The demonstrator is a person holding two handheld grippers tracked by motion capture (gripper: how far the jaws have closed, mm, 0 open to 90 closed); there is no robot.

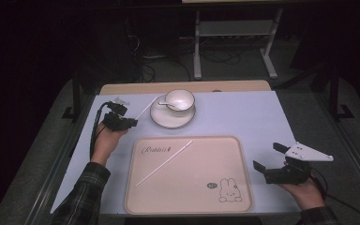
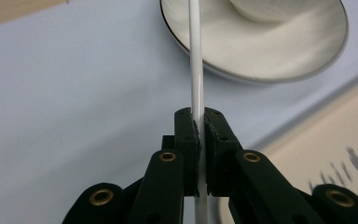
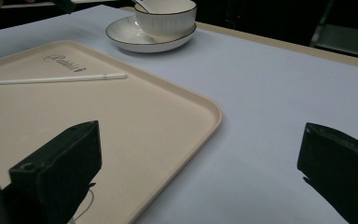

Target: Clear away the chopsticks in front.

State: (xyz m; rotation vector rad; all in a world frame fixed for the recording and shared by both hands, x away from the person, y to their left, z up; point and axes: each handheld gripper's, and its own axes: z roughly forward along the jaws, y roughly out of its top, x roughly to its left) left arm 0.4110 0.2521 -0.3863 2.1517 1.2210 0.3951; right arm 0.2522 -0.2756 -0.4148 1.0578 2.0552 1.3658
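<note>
High view: a white stick (image 1: 144,110) is clamped in the left tongs (image 1: 124,123), its long axis aimed at the saucer (image 1: 161,119); right tongs (image 1: 268,157) are held apart beside the tray (image 1: 187,201).

free: mat right of tray (image 1: 243,154) | blocked: saucer (image 1: 161,119) with cup (image 1: 180,99) behind tray
</note>
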